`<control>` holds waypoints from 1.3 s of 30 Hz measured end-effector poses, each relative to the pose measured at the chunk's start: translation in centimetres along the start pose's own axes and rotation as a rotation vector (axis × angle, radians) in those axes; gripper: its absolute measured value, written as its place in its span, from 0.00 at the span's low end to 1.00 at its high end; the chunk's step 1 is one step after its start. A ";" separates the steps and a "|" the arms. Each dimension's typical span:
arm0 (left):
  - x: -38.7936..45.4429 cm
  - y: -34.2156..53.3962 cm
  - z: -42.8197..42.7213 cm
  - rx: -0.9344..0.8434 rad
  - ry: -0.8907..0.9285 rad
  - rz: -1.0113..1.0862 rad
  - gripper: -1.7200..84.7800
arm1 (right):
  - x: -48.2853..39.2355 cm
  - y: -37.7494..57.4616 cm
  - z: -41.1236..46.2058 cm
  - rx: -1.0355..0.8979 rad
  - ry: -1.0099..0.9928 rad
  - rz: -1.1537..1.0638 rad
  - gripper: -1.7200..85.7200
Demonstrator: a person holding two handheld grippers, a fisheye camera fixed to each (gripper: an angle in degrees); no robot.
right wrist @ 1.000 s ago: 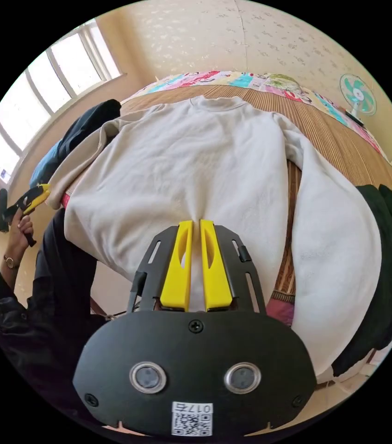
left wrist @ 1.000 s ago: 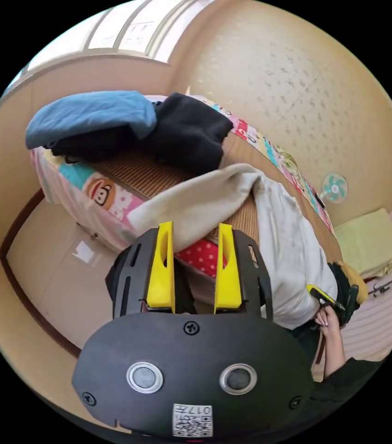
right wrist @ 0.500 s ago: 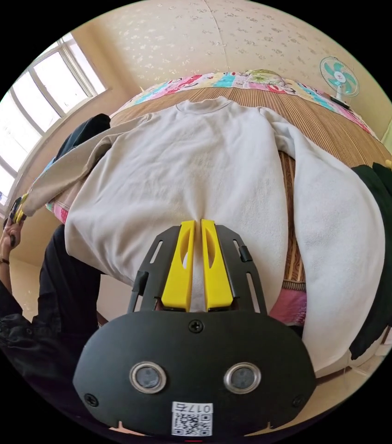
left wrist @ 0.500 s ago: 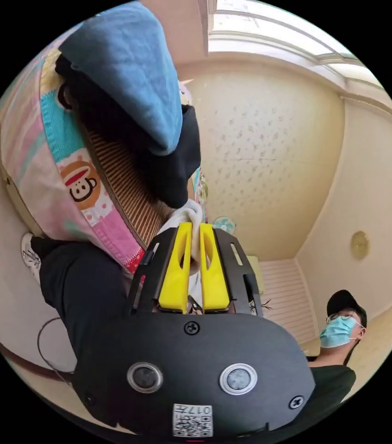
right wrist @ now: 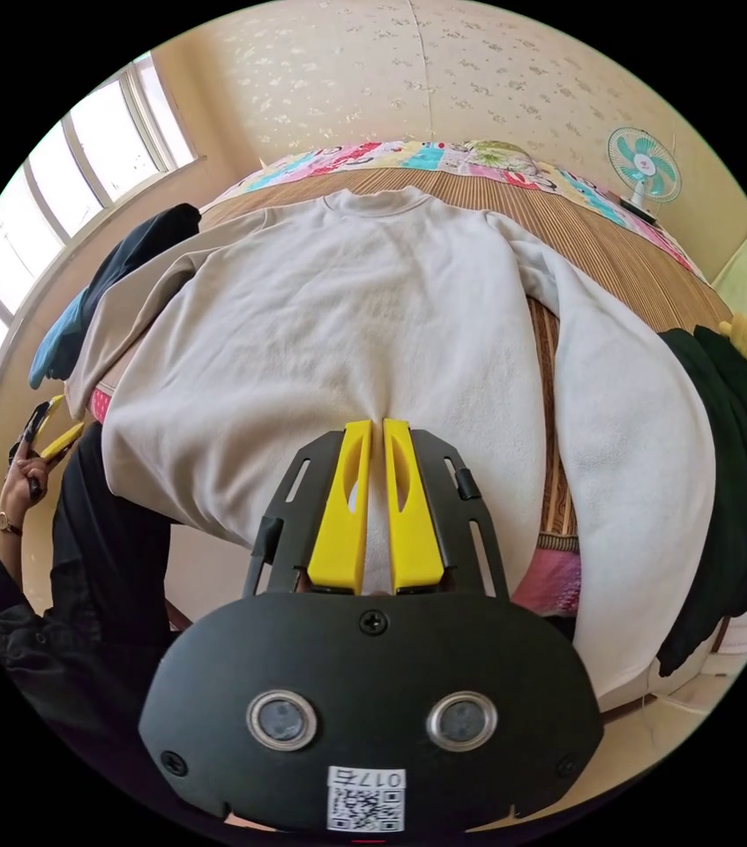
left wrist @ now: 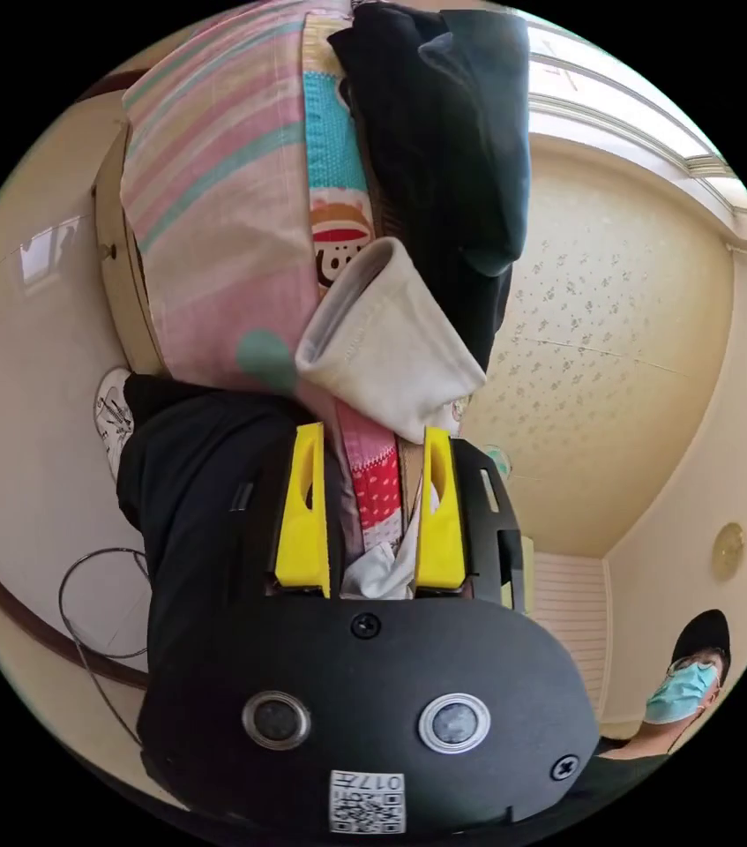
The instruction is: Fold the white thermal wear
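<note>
The white top (right wrist: 391, 318) lies spread on the bed (right wrist: 620, 256), sleeves drooping over the near edge. The right gripper (right wrist: 375, 441) is clamped on its hem; the left gripper (left wrist: 371, 441) stands apart below the cuff (left wrist: 386, 348) (not gripping). Pulling one-handed could drag the top askew.

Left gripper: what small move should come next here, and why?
Probably close the left gripper on the sleeve cuff. Its jaws stand apart just short of the cuff, which hangs over the bed edge, while the right gripper is shut on the hem of the white thermal top spread flat on the bed.
</note>
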State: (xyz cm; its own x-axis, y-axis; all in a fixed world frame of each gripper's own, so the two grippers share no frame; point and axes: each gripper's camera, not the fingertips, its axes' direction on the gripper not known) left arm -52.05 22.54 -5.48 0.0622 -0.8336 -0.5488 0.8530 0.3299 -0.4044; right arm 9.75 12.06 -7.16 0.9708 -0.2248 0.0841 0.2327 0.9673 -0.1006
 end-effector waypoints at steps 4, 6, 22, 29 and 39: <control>0.2 0.9 -0.3 0.143 -0.013 -0.032 0.10 | -0.4 0.8 -0.4 0.011 0.003 0.002 0.06; 2.5 1.8 -0.6 0.164 -0.101 0.103 0.07 | -0.5 1.1 -0.5 0.013 0.003 0.002 0.06; 36.3 19.2 22.8 0.158 -0.027 1.255 0.06 | 5.6 1.3 -0.5 -0.015 -0.320 -0.068 0.05; 35.1 29.7 42.7 -0.559 0.061 1.345 0.12 | 8.4 1.7 -0.4 0.008 -0.428 -0.020 0.04; 20.0 28.7 33.2 -0.571 -0.600 1.268 0.11 | 9.7 1.4 -1.2 0.021 -0.388 -0.050 0.04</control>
State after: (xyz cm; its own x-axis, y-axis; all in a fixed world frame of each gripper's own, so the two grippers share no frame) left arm -9.10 0.67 -3.78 0.8958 0.1207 -0.4277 -0.2265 0.9521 -0.2056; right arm 19.62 11.09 -7.71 0.8630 -0.2142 0.4575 0.2735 0.9596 -0.0668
